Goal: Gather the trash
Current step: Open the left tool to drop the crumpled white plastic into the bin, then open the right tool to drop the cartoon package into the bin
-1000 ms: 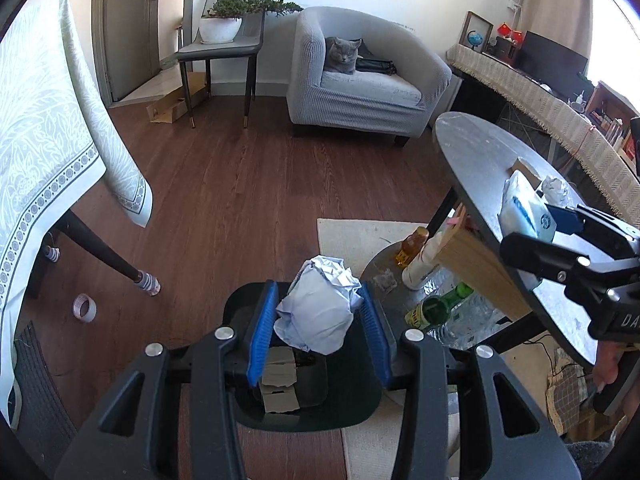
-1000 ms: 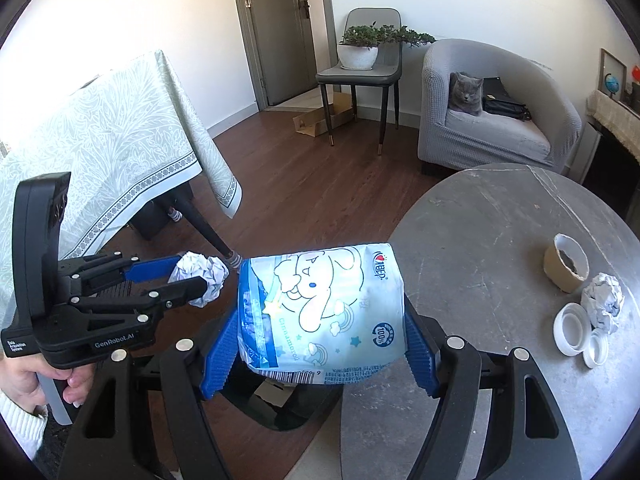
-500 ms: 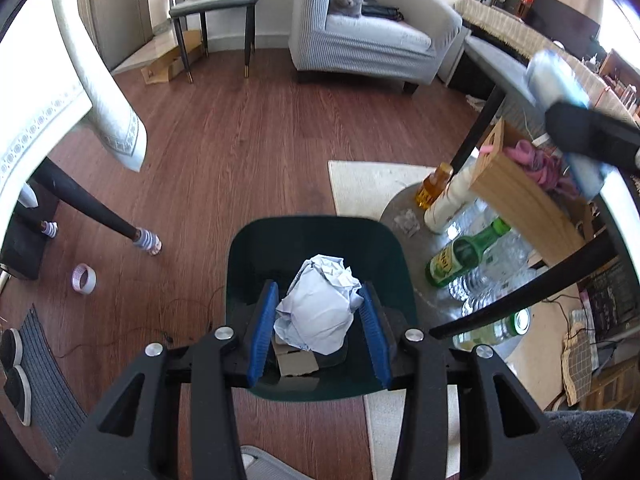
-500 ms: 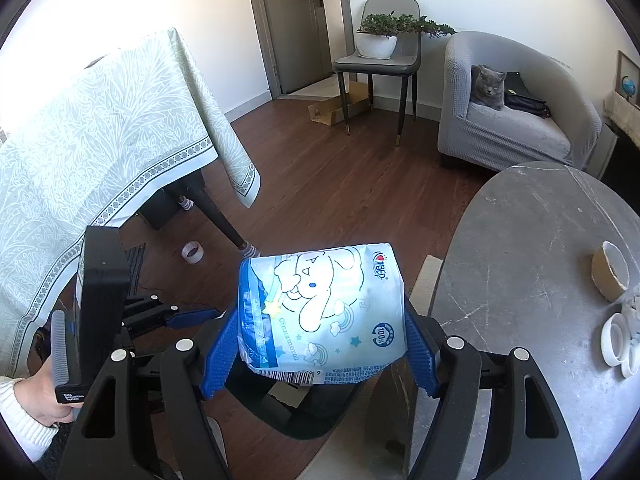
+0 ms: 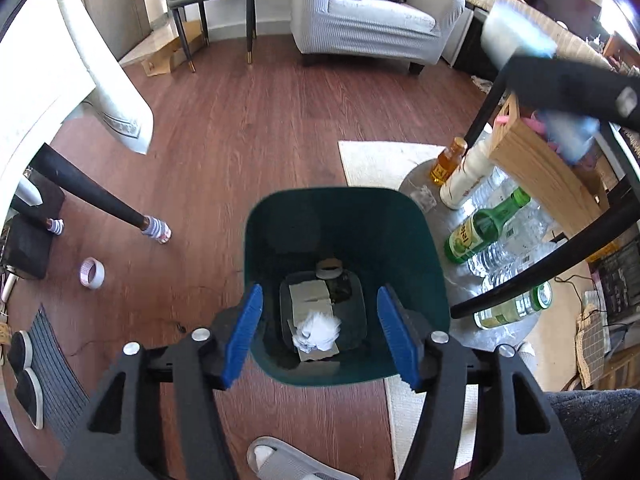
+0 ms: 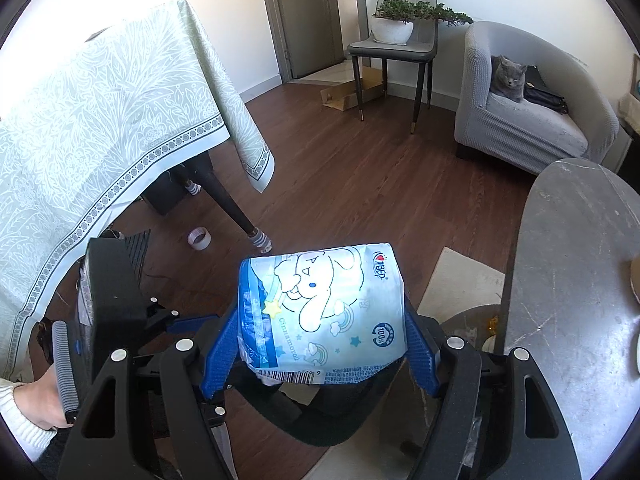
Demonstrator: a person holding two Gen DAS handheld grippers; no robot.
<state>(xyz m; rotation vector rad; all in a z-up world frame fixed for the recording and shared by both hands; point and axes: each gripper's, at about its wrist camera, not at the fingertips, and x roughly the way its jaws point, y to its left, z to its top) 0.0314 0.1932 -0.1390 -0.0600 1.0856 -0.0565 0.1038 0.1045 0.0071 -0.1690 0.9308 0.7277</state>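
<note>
The left gripper has just been opening — its jaws stand apart over one green bin, nothing between them. One paper ball lies on cardboard at the bin's bottom, near its front wall. The right gripper clasps one tissue pack — long axis crosswise between the pads, above the bin's rim.

The wooden floor carries a green bin, tape roll and rug.
</note>
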